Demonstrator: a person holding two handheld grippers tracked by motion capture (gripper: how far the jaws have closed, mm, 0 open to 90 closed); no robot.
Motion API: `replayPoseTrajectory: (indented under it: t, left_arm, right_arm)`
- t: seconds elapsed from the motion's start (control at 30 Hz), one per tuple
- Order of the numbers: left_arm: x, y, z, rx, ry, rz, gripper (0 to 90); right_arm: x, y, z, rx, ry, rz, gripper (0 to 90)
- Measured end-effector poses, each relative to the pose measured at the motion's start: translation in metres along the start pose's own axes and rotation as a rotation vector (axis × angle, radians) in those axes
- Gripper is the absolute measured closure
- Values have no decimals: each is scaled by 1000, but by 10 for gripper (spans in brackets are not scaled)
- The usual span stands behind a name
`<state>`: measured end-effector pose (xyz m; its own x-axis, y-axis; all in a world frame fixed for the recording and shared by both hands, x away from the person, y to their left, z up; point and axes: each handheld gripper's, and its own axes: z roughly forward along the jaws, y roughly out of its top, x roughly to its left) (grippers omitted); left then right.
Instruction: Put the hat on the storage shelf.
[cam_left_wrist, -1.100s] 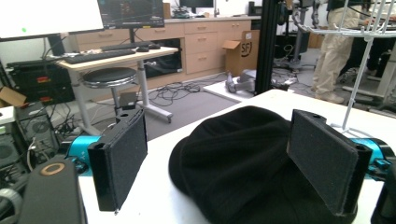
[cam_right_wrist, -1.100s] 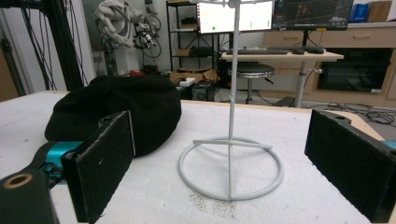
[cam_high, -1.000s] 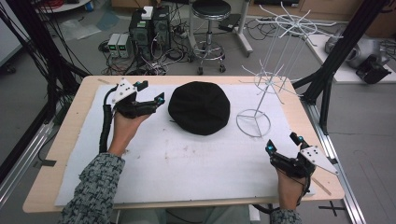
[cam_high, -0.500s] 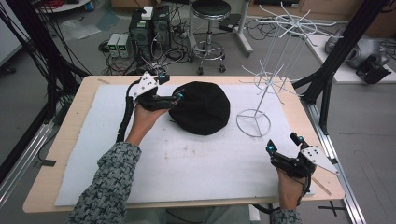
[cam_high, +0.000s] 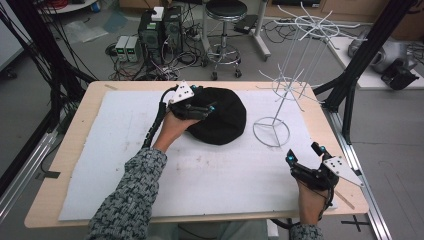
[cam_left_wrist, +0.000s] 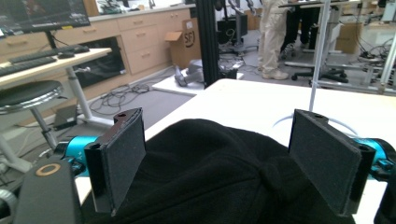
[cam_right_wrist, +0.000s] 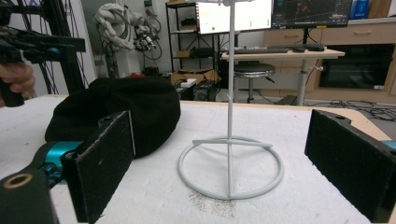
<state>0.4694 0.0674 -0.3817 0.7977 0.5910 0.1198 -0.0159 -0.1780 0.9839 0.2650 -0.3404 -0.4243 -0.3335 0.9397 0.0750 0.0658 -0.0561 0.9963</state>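
1. Progress so far is slight: your left gripper (cam_high: 209, 111) is over the near-left part of the black hat (cam_high: 224, 120), but nothing is gripped yet.
2. Its jaws stand wide apart in the left gripper view, one on each side of a raised fold of the hat (cam_left_wrist: 219, 177), with the pads (cam_left_wrist: 123, 158) not visibly pressing the cloth.
3. The hat lies flat on the white mat (cam_high: 120, 150), toward the far side of the table, just left of the white wire stand (cam_high: 271, 131) and apart from its ring base.
4. Your right gripper (cam_high: 304, 154) waits near the table's right front edge, jaws spread and holding nothing, facing the stand (cam_right_wrist: 231, 158).
5. Left to do, as I judge it: close on the fold, lift the hat, and most likely carry it to the stand.
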Motion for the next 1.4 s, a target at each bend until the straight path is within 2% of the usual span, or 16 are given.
replayPoseTrajectory:
  t: [0.2,0.33,0.4,0.63,0.73,1.07,1.1,1.13,1.17,1.2,1.23,1.3,1.33,1.37,1.4]
  left_arm:
    - [0,-14,11,60,-19,34,191]
    - [-2,-20,16,78,-47,85,195]
    - [-4,-23,19,98,-43,117,201]
    - [-8,-30,25,127,-51,154,223]
    - [-7,-32,25,139,-52,154,247]
    - [-6,-37,26,185,-62,190,319]
    - [-6,-38,26,193,-68,196,399]
    - [-6,-38,25,205,-73,210,399]
    - [-6,-38,26,220,-72,222,548]
    - [-6,-39,25,229,-88,232,618]
    - [-6,-39,25,226,-106,232,652]
    - [-8,-38,26,230,-108,242,678]
    - [-8,-38,25,231,-109,246,735]
    - [-8,-37,25,229,-109,247,735]
    - [-8,-36,24,227,-107,245,795]
  right_arm:
    - [0,0,1,2,2,4,74]
    - [-1,0,1,2,-3,7,74]
    - [-1,0,0,0,-3,9,74]
    - [-2,0,0,-1,-2,10,74]
    - [-2,-1,0,0,-2,15,74]
    - [-2,-1,0,1,-1,16,74]
    - [-3,-1,0,1,-1,15,74]
    - [-3,-1,0,1,-1,15,74]
    - [-3,-1,0,0,-2,16,75]
    - [-3,-1,0,1,-2,19,74]
    - [-3,-1,0,1,-3,20,74]
    - [-3,-1,0,1,-4,20,74]
    - [-3,-1,0,0,-2,19,74]
    - [-3,-1,0,0,-2,19,74]
    - [-3,-1,-1,2,-3,23,74]
